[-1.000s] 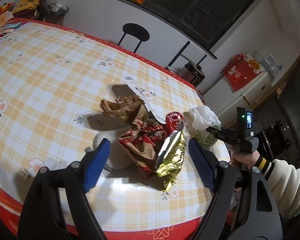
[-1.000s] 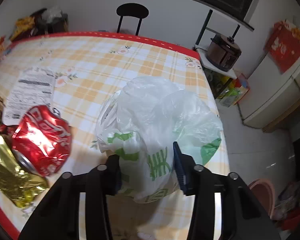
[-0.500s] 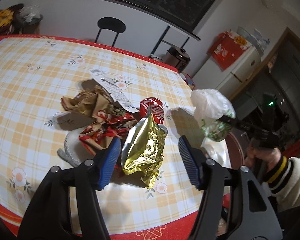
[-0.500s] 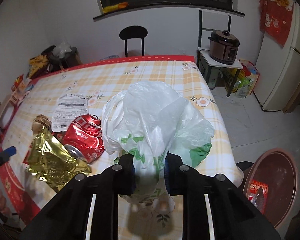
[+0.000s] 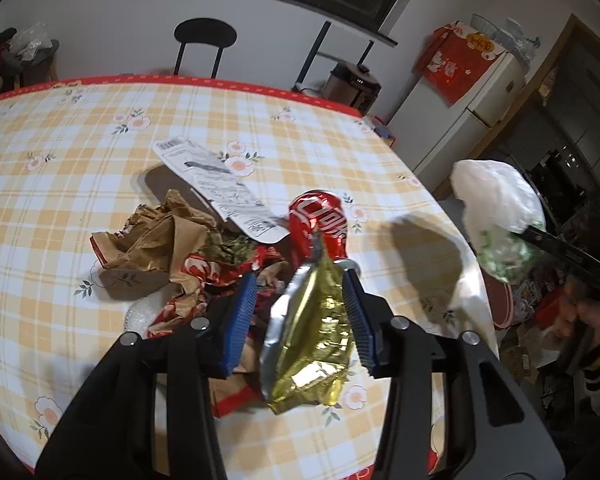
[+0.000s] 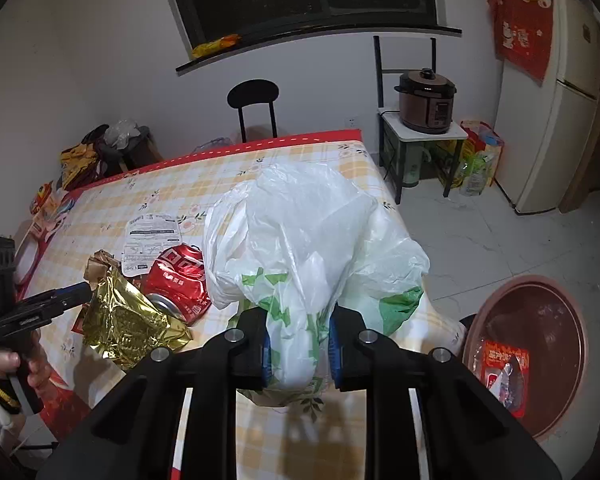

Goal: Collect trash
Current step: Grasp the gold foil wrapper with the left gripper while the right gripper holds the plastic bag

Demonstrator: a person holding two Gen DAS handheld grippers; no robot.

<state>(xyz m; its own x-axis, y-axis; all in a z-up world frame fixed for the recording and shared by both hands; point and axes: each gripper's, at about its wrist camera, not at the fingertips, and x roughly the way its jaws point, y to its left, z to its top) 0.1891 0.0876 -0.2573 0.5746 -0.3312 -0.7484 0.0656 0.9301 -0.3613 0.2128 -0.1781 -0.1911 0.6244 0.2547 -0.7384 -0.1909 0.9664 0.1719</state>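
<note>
The gold wrapper lies crumpled near the table's front edge, between the blue pads of the left gripper. The right pad touches its edge, the left pad stands apart from it, so the jaws are partly spread around the wrapper, not clamped. Just behind it is a crushed red can, its rim touching the wrapper's top. Left of the can lies a heap of brown paper and red foil, with a white printed sheet resting partly on top.

The white bag with green print is pinched at its lower folds between the right gripper's pads, the jaws closed on the plastic. The bag hangs above the table's right corner, well apart from the heap. On the floor to the right stands a brown bin with a red wrapper inside. Beyond are a chair, a cooker on a stand, and a fridge.
</note>
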